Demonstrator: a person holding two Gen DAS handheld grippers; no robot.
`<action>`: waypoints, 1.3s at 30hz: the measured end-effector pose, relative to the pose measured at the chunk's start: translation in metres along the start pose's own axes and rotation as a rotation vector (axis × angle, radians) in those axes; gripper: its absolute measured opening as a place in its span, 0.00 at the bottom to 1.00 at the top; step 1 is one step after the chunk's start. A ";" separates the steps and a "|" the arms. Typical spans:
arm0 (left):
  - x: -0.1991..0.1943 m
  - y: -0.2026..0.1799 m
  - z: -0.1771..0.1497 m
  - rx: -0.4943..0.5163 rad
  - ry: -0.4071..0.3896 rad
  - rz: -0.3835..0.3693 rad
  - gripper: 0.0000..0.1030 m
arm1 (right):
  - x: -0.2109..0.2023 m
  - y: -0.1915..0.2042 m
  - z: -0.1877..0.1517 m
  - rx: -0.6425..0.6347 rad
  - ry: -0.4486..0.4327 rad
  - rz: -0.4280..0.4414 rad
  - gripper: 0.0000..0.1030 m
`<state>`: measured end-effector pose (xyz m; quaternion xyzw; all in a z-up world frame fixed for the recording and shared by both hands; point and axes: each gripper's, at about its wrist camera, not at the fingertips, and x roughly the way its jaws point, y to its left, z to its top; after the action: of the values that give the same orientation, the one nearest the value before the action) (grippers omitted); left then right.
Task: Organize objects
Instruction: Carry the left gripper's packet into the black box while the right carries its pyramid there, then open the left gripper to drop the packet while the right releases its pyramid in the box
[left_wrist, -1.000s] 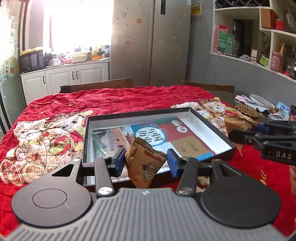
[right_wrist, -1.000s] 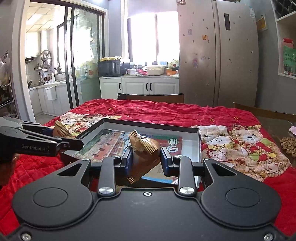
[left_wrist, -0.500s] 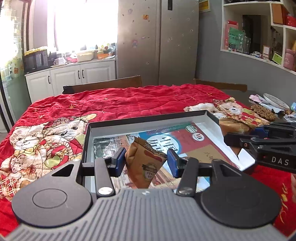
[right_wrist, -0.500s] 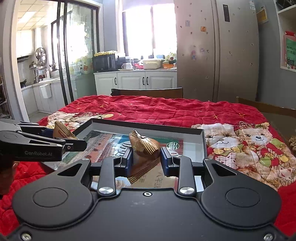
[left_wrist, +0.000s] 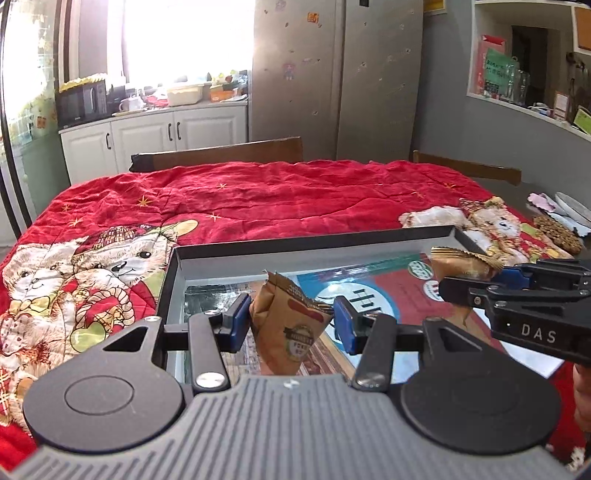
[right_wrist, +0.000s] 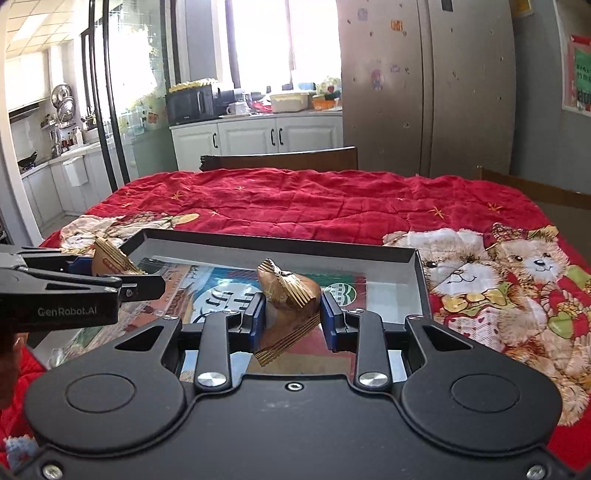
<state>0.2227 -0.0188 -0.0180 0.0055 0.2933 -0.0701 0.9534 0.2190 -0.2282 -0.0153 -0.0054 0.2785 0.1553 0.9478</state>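
My left gripper (left_wrist: 288, 323) is shut on a brown snack packet (left_wrist: 286, 326) with a round label, held over the near left part of a shallow dark box (left_wrist: 310, 242). The box's floor shows a printed sheet (left_wrist: 373, 295). My right gripper (right_wrist: 291, 315) is shut on a gold-brown wrapped snack (right_wrist: 290, 291), hanging over the same box (right_wrist: 280, 247). In the left wrist view the right gripper (left_wrist: 469, 286) enters from the right with its snack (left_wrist: 458, 264). In the right wrist view the left gripper (right_wrist: 146, 280) comes in from the left with its packet (right_wrist: 110, 260).
A red quilt with teddy bears (left_wrist: 258, 199) covers the table. Two wooden chair backs (left_wrist: 218, 153) stand at the far edge. At the far right lie a plate (left_wrist: 572, 206) and a brown woven mat (left_wrist: 557, 234). A hand (left_wrist: 583, 395) shows at the right edge.
Both grippers have moved forward and a little down over the box, each still carrying its snack. The box now lies closer beneath them.
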 end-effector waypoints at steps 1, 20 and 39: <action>0.003 0.001 0.001 -0.002 0.004 0.003 0.50 | 0.004 0.000 0.001 0.001 0.005 -0.002 0.29; 0.032 -0.003 0.005 0.029 0.062 0.015 0.50 | 0.036 0.001 0.002 0.003 0.087 -0.040 0.29; 0.048 -0.002 0.006 0.052 0.178 0.021 0.52 | 0.045 0.009 0.005 -0.061 0.136 -0.070 0.31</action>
<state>0.2652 -0.0274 -0.0396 0.0397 0.3749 -0.0669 0.9238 0.2547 -0.2063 -0.0339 -0.0545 0.3372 0.1298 0.9308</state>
